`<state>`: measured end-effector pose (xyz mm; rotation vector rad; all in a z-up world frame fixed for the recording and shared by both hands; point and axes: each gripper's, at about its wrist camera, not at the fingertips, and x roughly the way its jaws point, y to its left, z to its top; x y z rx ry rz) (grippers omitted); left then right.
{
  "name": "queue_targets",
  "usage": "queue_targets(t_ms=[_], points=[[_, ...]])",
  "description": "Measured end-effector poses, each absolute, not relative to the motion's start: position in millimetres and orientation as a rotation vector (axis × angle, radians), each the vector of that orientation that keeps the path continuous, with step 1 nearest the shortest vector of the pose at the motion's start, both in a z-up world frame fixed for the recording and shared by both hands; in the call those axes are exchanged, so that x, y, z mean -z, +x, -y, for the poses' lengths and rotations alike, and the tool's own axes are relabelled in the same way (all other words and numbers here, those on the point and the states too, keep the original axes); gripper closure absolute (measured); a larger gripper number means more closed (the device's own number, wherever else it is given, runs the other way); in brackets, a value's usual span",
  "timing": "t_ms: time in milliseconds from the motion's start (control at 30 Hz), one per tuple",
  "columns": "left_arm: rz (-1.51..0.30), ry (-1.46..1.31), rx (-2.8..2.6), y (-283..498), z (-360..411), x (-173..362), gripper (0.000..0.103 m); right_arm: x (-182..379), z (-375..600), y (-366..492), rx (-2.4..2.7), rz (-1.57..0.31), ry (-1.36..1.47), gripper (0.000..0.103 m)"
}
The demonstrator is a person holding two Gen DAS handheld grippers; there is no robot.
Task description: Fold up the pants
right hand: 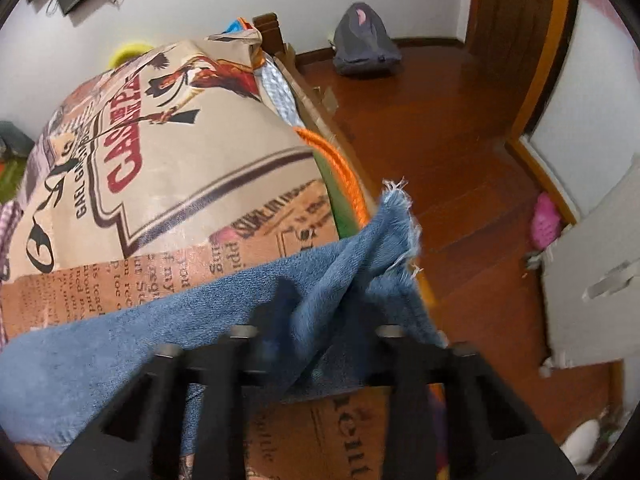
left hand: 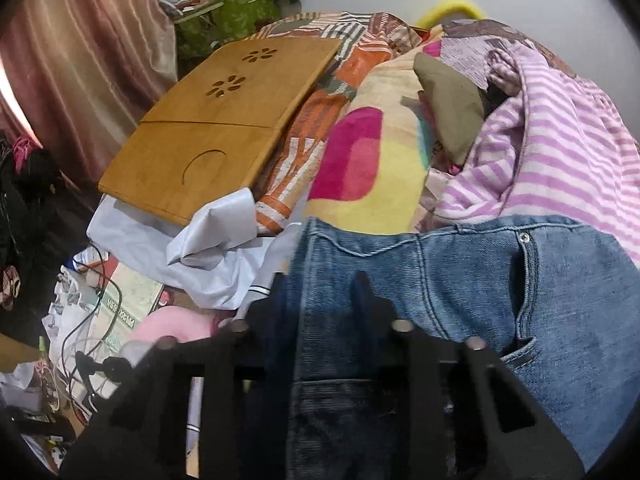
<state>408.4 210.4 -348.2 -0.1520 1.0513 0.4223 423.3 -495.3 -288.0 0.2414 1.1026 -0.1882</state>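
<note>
The blue jeans [left hand: 500,288] lie on a bed over printed bedding. In the left wrist view the waistband end with a pocket and rivet fills the lower right. My left gripper [left hand: 320,280] is shut on the waist edge of the jeans, its black fingers [left hand: 364,292] standing on either side of the denim. In the right wrist view the frayed leg hem [right hand: 396,216] of the jeans [right hand: 160,320] sticks up past the bed edge. My right gripper [right hand: 320,296] is shut on the bunched leg cloth near that hem.
A wooden lap tray [left hand: 224,120] lies on the bed at the left. A pink striped garment [left hand: 560,160] and a colourful blanket [left hand: 372,168] lie behind the waistband. Cables and papers [left hand: 100,320] clutter the left. A wooden floor [right hand: 460,160], a grey bag [right hand: 364,48] and a door [right hand: 520,40] are on the right.
</note>
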Motion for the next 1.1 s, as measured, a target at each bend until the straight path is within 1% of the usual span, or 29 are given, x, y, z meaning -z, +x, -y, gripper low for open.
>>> queue_targets(t_ms=[67, 100, 333, 433, 533, 733, 800, 833, 967, 1000, 1067, 1100], points=[[-1.045, -0.171, -0.413, 404.9, -214.4, 342.4, 0.083, 275.5, 492.5, 421.8, 0.182, -1.08, 0.235, 0.095], [-1.042, -0.173, -0.411, 404.0, -214.8, 340.2, 0.084, 264.8, 491.6, 420.1, 0.179, -1.056, 0.232, 0.095], [-1.005, -0.142, -0.405, 395.2, -209.9, 314.7, 0.086, 175.2, 486.0, 389.7, 0.128, -0.859, 0.205, 0.097], [-0.987, -0.15, -0.395, 389.3, -210.1, 302.0, 0.086, 154.8, 486.0, 370.1, 0.12, -0.82, 0.2, 0.097], [-0.992, -0.131, -0.389, 386.2, -207.5, 300.1, 0.086, 166.4, 490.1, 358.2, 0.135, -0.841, 0.182, 0.097], [-1.051, -0.12, -0.381, 381.6, -207.5, 314.6, 0.086, 245.5, 514.4, 323.5, 0.186, -1.018, 0.279, 0.097], [-1.077, -0.113, -0.369, 378.3, -206.4, 319.7, 0.092, 266.4, 518.1, 308.9, 0.183, -1.064, 0.307, 0.097], [-1.094, -0.108, -0.363, 376.5, -205.8, 322.7, 0.092, 274.1, 516.9, 303.4, 0.181, -1.085, 0.308, 0.097], [-1.087, -0.106, -0.355, 364.2, -206.5, 319.8, 0.092, 285.0, 506.7, 294.7, 0.183, -1.14, 0.275, 0.094], [-1.079, -0.122, -0.355, 361.2, -208.1, 316.3, 0.092, 281.8, 504.1, 294.2, 0.191, -1.142, 0.259, 0.091], [-1.058, -0.153, -0.339, 355.3, -213.2, 306.7, 0.091, 270.5, 500.1, 290.5, 0.223, -1.14, 0.202, 0.09], [-1.044, -0.161, -0.334, 352.7, -216.1, 300.1, 0.089, 261.7, 495.1, 289.9, 0.234, -1.135, 0.155, 0.089]])
